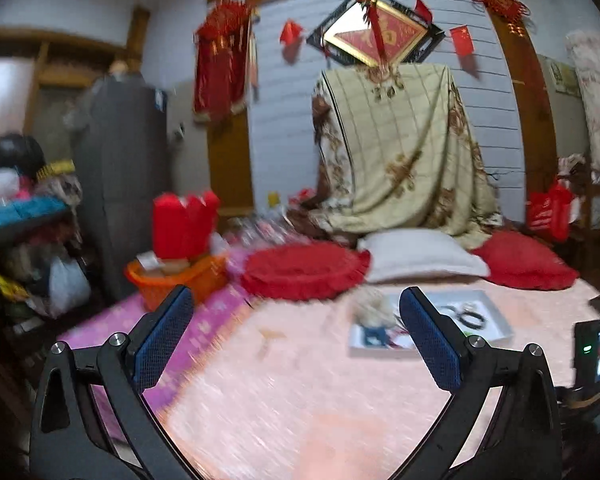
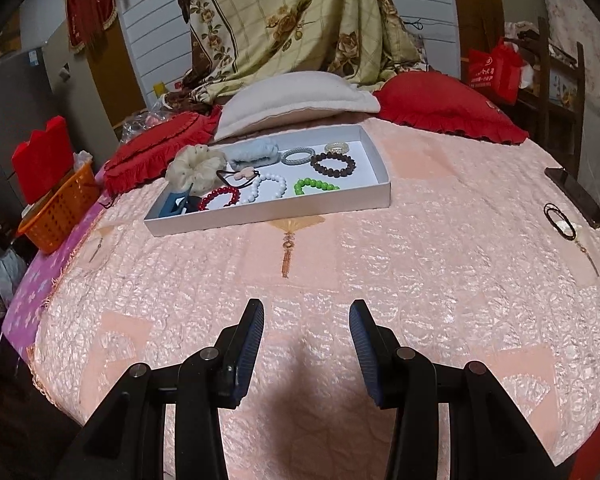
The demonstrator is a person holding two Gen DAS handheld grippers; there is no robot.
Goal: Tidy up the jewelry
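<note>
Holding both tongs released and empty over the bed: left gripper [image 1: 296, 334] spread wide, right gripper [image 2: 307, 354] partly spread. Beaded bracelets, glossy and round, sit in the white cardboard tray [image 2: 382, 196] near the pillow edge; one thin black cord necklace [image 2: 560, 220] lies loose by the right edge. Risk: the limp cord could snag in the bumpy quilted bedspread [image 2: 300, 264] or slip from the ribbed pads.

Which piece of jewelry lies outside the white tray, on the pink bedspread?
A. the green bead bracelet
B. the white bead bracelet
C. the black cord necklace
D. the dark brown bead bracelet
C: the black cord necklace lies on the pink bedspread far right of the white tray, which holds the others.
</note>
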